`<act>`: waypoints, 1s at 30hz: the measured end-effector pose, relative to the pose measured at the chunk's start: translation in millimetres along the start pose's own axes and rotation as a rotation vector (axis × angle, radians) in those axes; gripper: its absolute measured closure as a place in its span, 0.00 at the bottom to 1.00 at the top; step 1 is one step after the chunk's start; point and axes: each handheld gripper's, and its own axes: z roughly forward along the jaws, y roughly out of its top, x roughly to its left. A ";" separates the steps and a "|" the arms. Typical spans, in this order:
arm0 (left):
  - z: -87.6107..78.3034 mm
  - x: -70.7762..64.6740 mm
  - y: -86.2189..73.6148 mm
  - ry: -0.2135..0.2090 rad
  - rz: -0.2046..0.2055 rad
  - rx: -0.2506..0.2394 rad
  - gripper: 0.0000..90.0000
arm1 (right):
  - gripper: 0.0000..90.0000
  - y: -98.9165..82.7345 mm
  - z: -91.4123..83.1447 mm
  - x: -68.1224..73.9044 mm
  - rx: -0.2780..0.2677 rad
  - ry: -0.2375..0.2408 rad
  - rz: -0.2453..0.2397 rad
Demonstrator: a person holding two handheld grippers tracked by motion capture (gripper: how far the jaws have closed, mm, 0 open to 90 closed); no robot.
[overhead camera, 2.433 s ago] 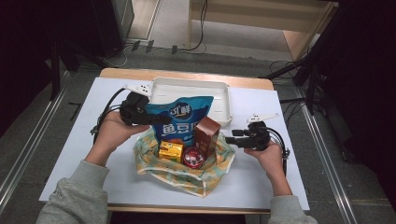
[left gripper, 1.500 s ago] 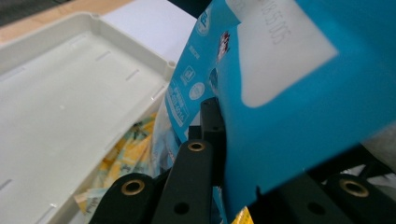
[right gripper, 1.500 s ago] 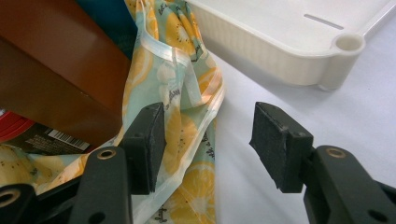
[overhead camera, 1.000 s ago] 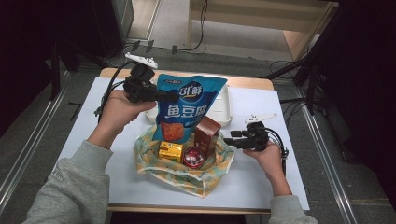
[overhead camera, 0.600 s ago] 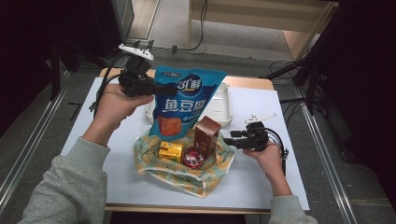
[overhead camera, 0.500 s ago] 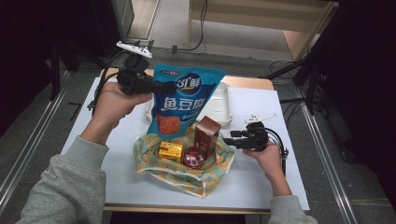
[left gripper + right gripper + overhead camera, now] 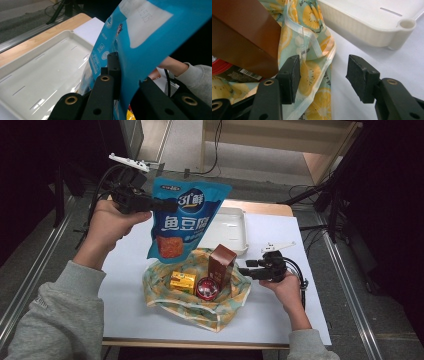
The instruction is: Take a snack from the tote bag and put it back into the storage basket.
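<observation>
**Pouch could slip or topple the box**

Grip looked thin: the left gripper (image 7: 159, 206) pinched one edge of the blue foil snack pouch (image 7: 184, 220), hanging above the lemon-print fabric bag (image 7: 200, 301); the right gripper (image 7: 323, 71), spread, straddled its rim beside the brown carton (image 7: 222, 264).

grey floor (image 7: 180, 145), wooden furniture (image 7: 280, 132) beyond table (image 7: 280, 320), dark surroundings.
</observation>
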 end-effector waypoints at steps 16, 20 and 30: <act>-7.8 24.8 7.5 0.066 -0.039 -0.021 1.00 | 0.51 0.7 1.4 1.1 0.001 0.007 -0.012; -1.3 34.8 11.8 0.083 -0.052 -0.009 1.00 | 0.51 0.8 1.5 1.8 0.003 0.009 -0.013; 20.0 65.2 10.5 0.087 -0.099 -0.009 1.00 | 0.51 1.9 1.5 3.8 -0.009 0.009 -0.026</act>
